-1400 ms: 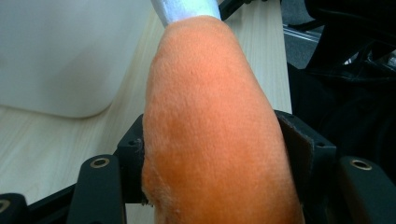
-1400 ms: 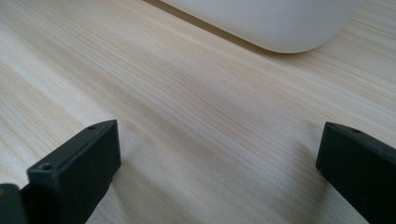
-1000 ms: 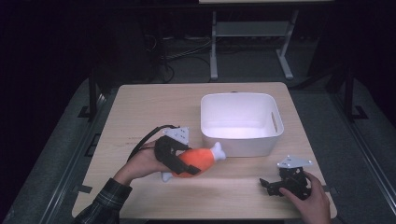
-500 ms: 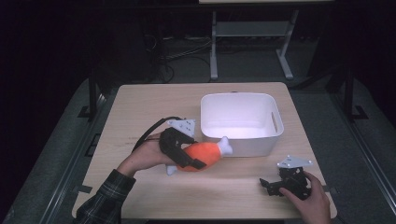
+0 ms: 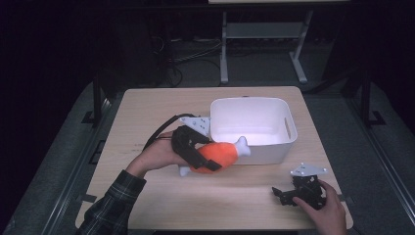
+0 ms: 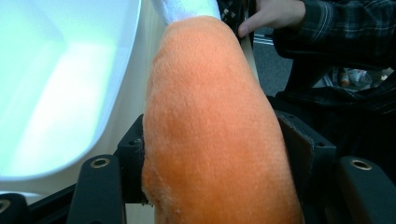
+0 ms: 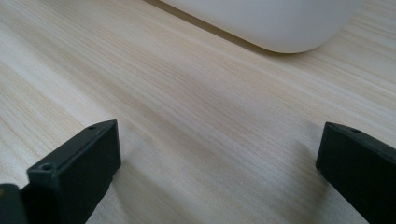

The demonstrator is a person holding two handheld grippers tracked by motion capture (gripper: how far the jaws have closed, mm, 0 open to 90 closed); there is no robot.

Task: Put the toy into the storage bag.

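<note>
Just in front of the white bin's (image 5: 254, 128) near-left corner, an orange plush toy (image 5: 218, 154) shaped like a drumstick hangs above the wooden table (image 5: 147, 110), clamped between the jaws of the left gripper (image 5: 200, 157). In the high view the toy lies roughly level, its white bone end (image 5: 242, 145) pointing toward the bin and overlapping the bin's front wall near the rim, while a smaller white tip pokes out on the near side, below the gripper. In the left gripper view the two black jaws press against either side of the orange body (image 6: 210, 126), so the grip is firm, with the pale inside of the bin (image 6: 60, 79) just to one side of the toy. The person's left hand (image 5: 156, 155) wraps the gripper's body, a plaid sleeve (image 5: 110, 208) runs back to the table's near edge, and a black cable (image 5: 161, 128) loops from the gripper across the wood.

The bin sits on the far right part of the table, with a slot handle (image 5: 288, 128) in its right wall.

Well apart from the toy, near the table's right front corner, the right gripper (image 5: 283, 195) rests low on the wood in the person's right hand (image 5: 325, 213), pointing left. In the right gripper view its jaws stand wide apart with bare wood (image 7: 210, 121) between them, and the bin's rounded bottom corner (image 7: 280, 23) lies beyond.
</note>
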